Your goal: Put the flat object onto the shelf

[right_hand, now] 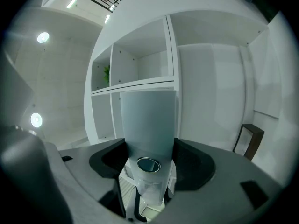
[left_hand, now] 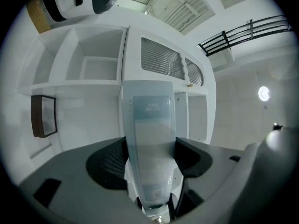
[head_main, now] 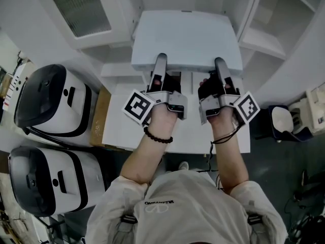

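Observation:
A flat white panel (head_main: 185,38) is held level in front of me, above a white table. My left gripper (head_main: 160,65) is shut on the left part of its near edge. My right gripper (head_main: 220,66) is shut on the right part of that edge. In the left gripper view the panel (left_hand: 150,134) runs edge-on out from between the dark jaws and fills the gap. The right gripper view shows the same panel (right_hand: 148,122) pinched between its jaws. White shelf compartments (left_hand: 93,64) stand ahead, and the shelf unit (right_hand: 135,64) also shows in the right gripper view.
Two white-and-black rounded machines (head_main: 51,103) (head_main: 45,179) sit at the left. A brown board (head_main: 99,116) lies beside the white table (head_main: 127,131). A louvred door (head_main: 81,9) is at the upper left. A dark frame (left_hand: 43,115) hangs on the wall.

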